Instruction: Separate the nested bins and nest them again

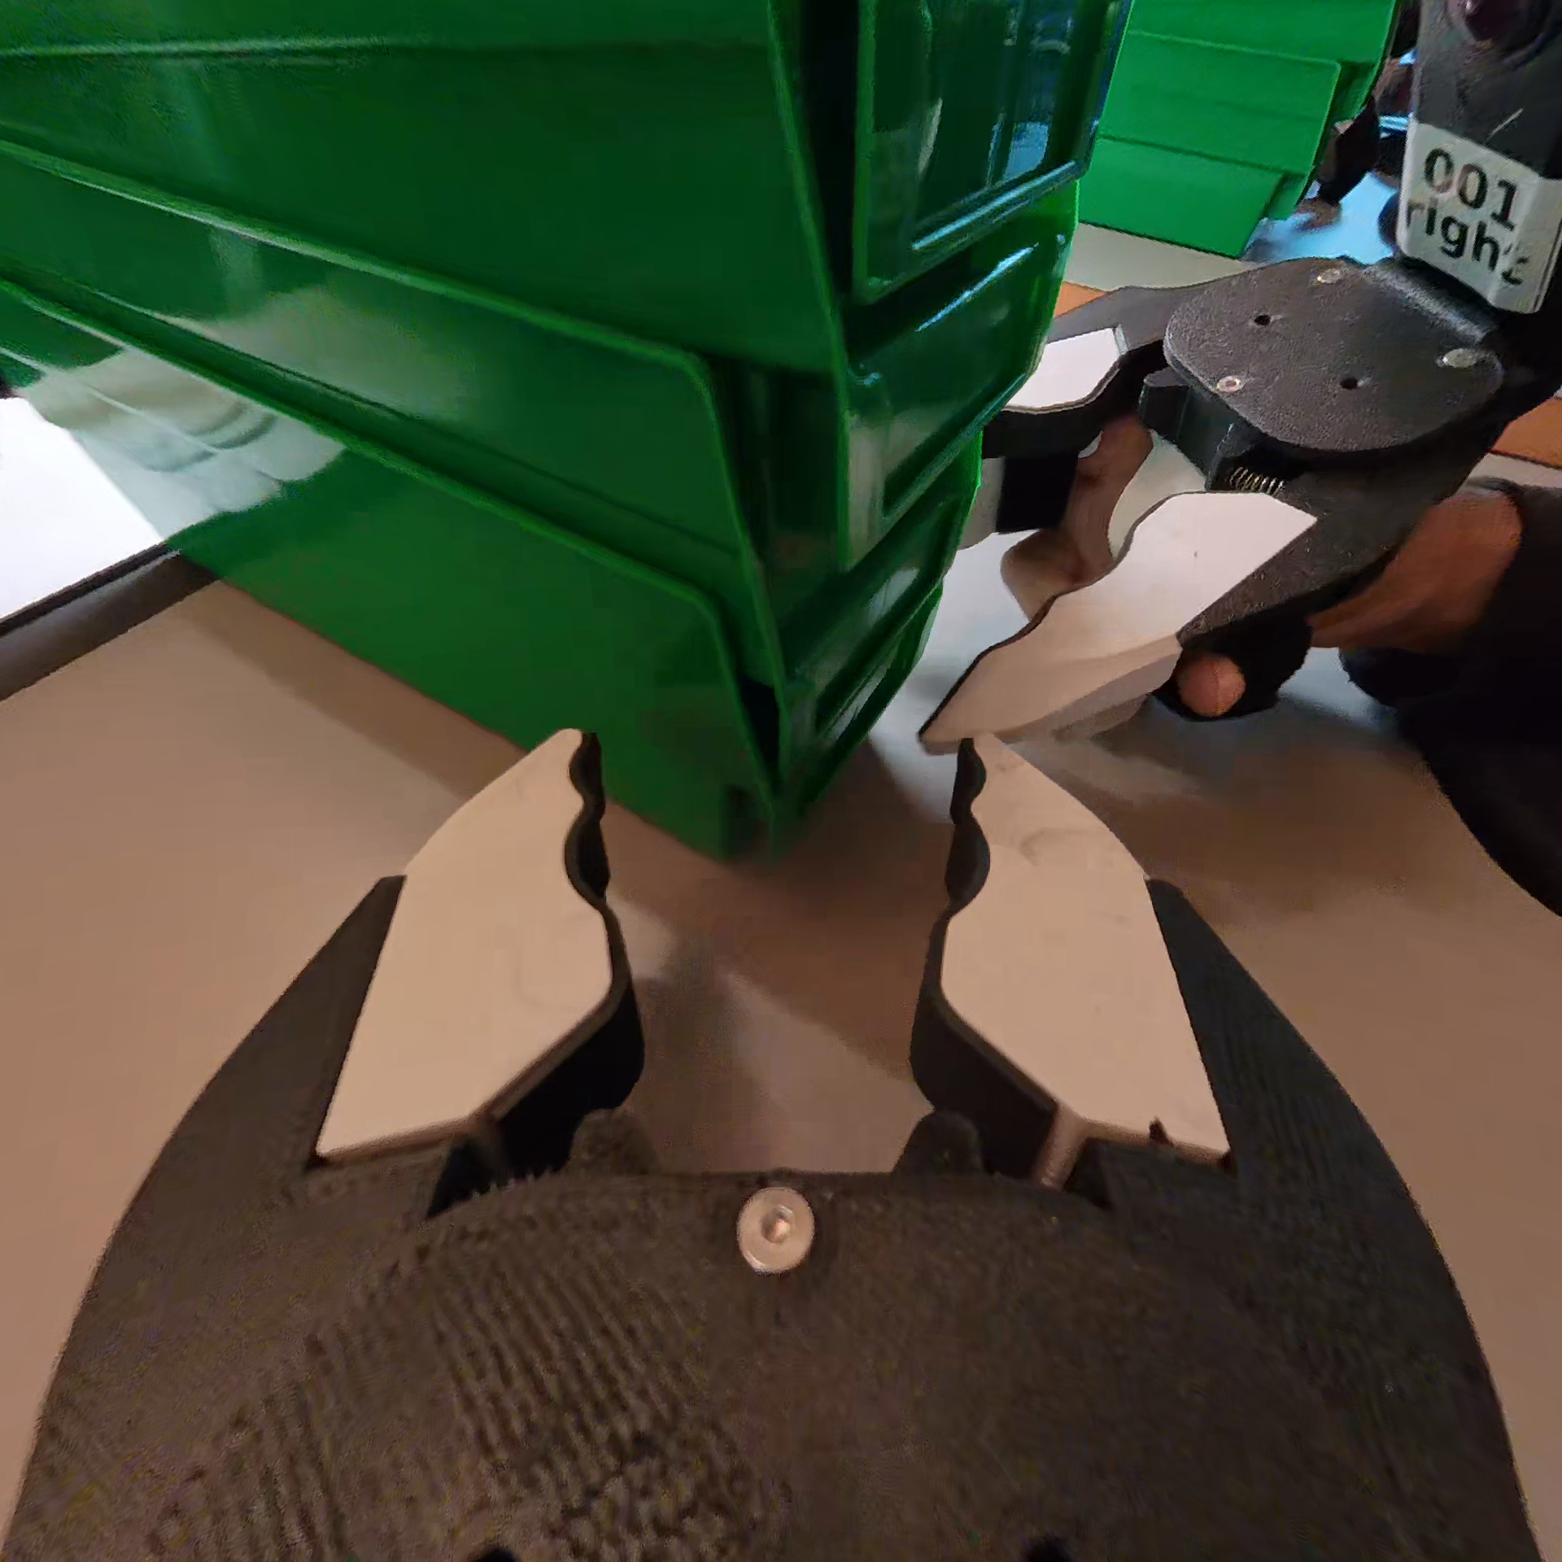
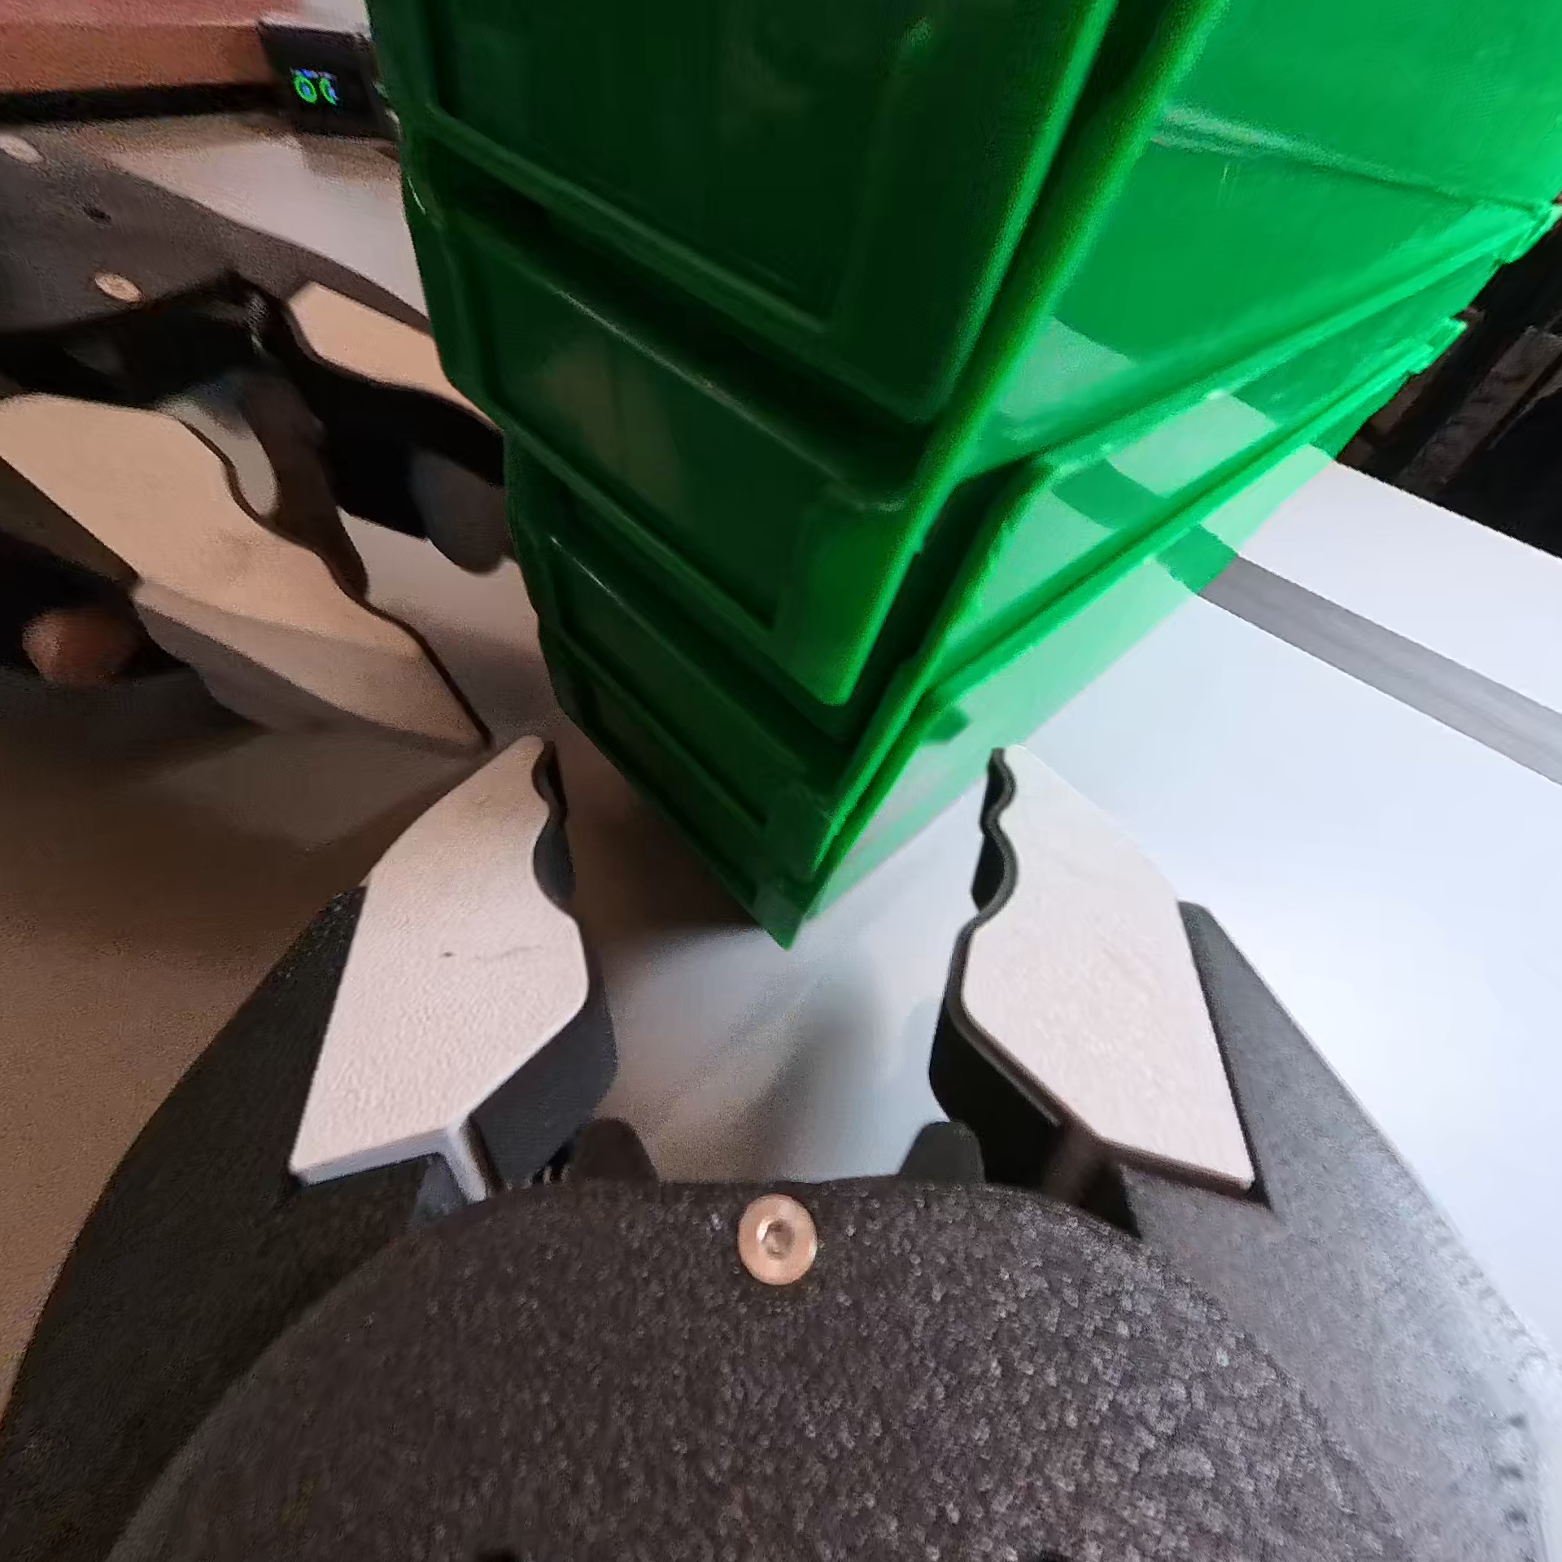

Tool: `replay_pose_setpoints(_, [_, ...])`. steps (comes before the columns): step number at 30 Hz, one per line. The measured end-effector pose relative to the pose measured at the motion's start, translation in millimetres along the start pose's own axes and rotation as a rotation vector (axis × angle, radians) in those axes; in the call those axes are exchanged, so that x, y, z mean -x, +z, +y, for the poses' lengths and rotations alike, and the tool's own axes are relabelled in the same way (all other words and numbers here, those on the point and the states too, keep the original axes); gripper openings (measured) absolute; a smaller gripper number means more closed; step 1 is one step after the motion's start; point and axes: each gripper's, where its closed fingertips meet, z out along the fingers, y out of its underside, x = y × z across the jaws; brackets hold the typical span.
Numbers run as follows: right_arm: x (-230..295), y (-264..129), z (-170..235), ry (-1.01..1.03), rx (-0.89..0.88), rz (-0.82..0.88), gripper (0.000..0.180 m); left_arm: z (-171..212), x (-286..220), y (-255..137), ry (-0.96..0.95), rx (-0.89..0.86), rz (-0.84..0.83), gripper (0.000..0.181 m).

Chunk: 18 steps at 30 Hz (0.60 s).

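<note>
1. One stack of glossy green plastic bins (image 1: pixel 524 473) stands on the pale grey table (image 1: pixel 211 845); four nested bins can be counted from their stepped rims.
2. A second group of green bins (image 1: pixel 1217 144) sits farther back on the table; their number cannot be told.
3. The left hand-held gripper (image 1: pixel 773 744) is released, its two white-faced fingers spread apart just short of the stack's lowest corner, holding nothing.
4. The right hand-held gripper (image 2: pixel 773 752) is likewise released, its fingers spread to either side of another low corner of the stack.
5. A person's hand (image 1: pixel 1395 592) in a dark fingerless glove grips the right tool's handle, low over the table.
</note>
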Motion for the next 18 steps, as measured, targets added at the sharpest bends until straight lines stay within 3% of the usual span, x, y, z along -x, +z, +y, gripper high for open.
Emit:
replay_pose_setpoints(6, [4.2, 6.0, -1.7, -0.102, 0.007, 0.071, 0.068, 5.0, 7.9, -5.8, 0.092, 0.038, -0.136, 0.053])
replay_pose_setpoints(14, [62.7, 20.8, -13.5, -0.193, -0.021, -0.048, 0.061, 24.7, 17.3, -66.1, 0.058, 0.076, -0.182, 0.046])
replay_pose_setpoints(18, [80.5, 29.3, -18.3, -0.180, -0.022, -0.089, 0.066, 33.2, 9.8, -88.9, 0.082, 0.076, -0.180, 0.040])
